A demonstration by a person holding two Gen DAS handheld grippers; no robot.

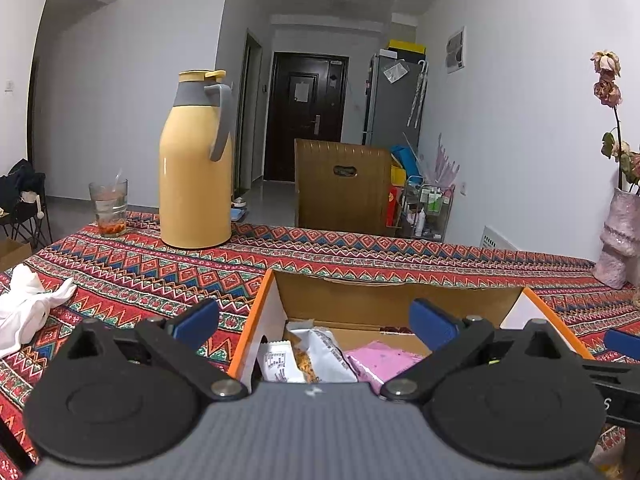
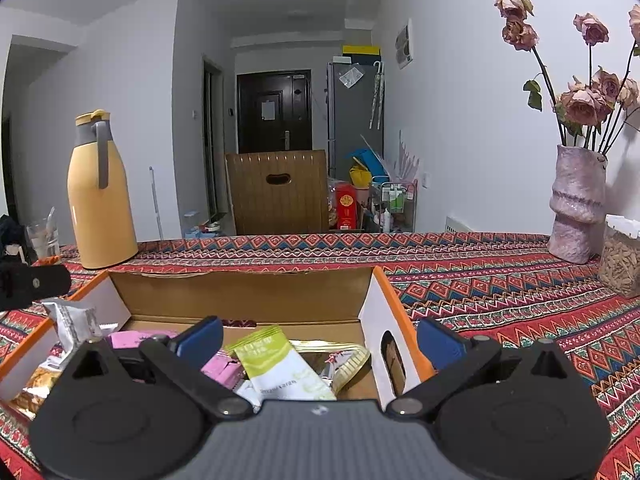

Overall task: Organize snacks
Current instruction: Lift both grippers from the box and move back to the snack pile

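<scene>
An open cardboard box point(image 1: 360, 300) with orange edges sits on the patterned tablecloth and holds snack packets. My left gripper point(image 1: 316, 322) hangs open and empty over the box's left wall, with a white packet point(image 1: 316, 354) and a pink packet point(image 1: 380, 362) below it. My right gripper point(image 2: 320, 342) is open and empty too, straddling the right wall of the box point(image 2: 240, 292). Under it lie a green-and-white packet point(image 2: 280, 364), pink packets point(image 2: 222, 368), a gold wrapper point(image 2: 348, 358) and a silver packet point(image 2: 74, 320). Each gripper's tip shows at the edge of the other's view.
A yellow thermos jug point(image 1: 196, 168) and a glass point(image 1: 109, 208) stand at the back left, and a white cloth point(image 1: 24, 308) lies at the left. At the right stand a pink vase point(image 2: 576, 204) of dried roses and a jar of seeds point(image 2: 622, 256). A wooden chair point(image 2: 280, 192) stands beyond the table.
</scene>
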